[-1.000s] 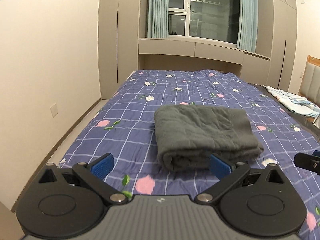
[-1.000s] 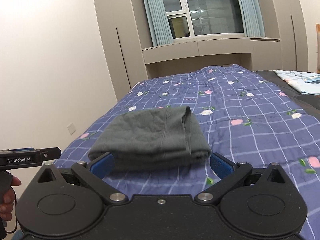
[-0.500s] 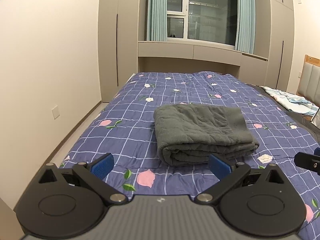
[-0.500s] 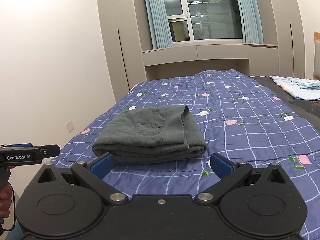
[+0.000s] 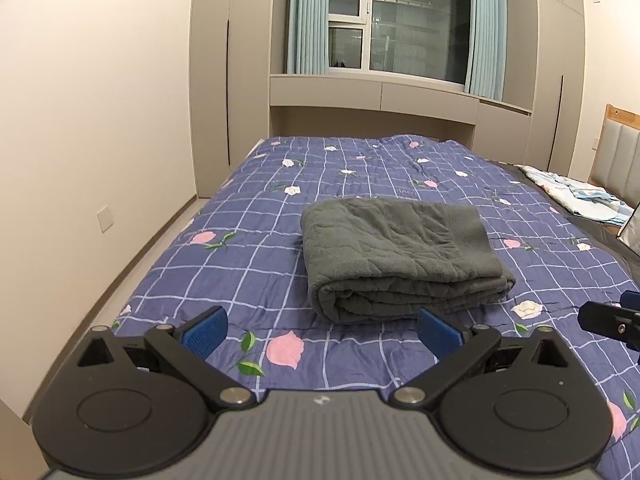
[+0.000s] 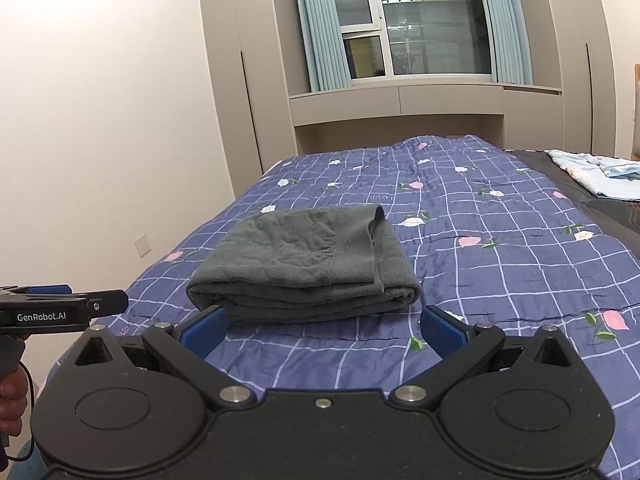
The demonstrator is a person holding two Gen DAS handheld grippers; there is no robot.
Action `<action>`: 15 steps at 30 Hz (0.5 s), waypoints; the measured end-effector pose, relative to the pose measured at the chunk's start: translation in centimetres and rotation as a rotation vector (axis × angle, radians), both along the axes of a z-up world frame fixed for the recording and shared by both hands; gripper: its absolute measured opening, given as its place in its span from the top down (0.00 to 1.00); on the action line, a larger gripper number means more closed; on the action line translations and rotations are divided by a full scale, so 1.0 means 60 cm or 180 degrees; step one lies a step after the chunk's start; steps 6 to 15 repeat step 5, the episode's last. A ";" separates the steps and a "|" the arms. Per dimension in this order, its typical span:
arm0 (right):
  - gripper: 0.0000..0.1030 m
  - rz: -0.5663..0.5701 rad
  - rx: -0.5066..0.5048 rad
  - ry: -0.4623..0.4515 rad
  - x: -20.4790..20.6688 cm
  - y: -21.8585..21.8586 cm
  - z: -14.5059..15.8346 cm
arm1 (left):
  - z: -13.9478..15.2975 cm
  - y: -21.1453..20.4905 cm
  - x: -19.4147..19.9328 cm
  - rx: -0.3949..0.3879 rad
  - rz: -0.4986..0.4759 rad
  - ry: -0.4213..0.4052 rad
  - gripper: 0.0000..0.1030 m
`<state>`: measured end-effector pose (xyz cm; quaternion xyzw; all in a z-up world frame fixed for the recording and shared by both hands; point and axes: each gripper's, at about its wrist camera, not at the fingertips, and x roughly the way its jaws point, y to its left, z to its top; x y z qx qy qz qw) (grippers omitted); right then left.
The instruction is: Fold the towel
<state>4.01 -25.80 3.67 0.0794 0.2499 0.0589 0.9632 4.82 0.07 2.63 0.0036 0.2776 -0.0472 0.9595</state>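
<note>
A dark grey towel (image 5: 400,252) lies folded into a thick rectangle on the bed; the right wrist view also has the towel (image 6: 308,264), ahead and slightly left. My left gripper (image 5: 320,330) is open, held back from the towel's near folded edge with nothing between its fingers. The right gripper (image 6: 322,330) is open too, just short of the towel's near edge and not touching it. In the right wrist view the left gripper (image 6: 64,308) juts in from the left edge, with a hand (image 6: 12,396) below it.
The bed carries a purple checked quilt with flowers (image 5: 360,184). A light blue cloth (image 5: 576,196) lies at the far right by the headboard (image 5: 620,160). Left of the bed runs a strip of floor along a cream wall (image 5: 100,120). Wardrobes and a window stand beyond.
Both grippers have drawn back and risen a little from the towel, so it looks smaller and farther. The towel has stayed folded in place.
</note>
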 end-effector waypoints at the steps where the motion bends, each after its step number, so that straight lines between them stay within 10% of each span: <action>1: 0.00 0.0000 0.0001 0.0010 0.002 0.000 -0.001 | -0.002 0.000 0.001 -0.0004 -0.0002 0.0011 0.00; 15: 0.00 0.0004 0.0002 0.0045 0.009 0.001 -0.006 | -0.008 -0.001 0.007 -0.0001 -0.0004 0.0047 0.00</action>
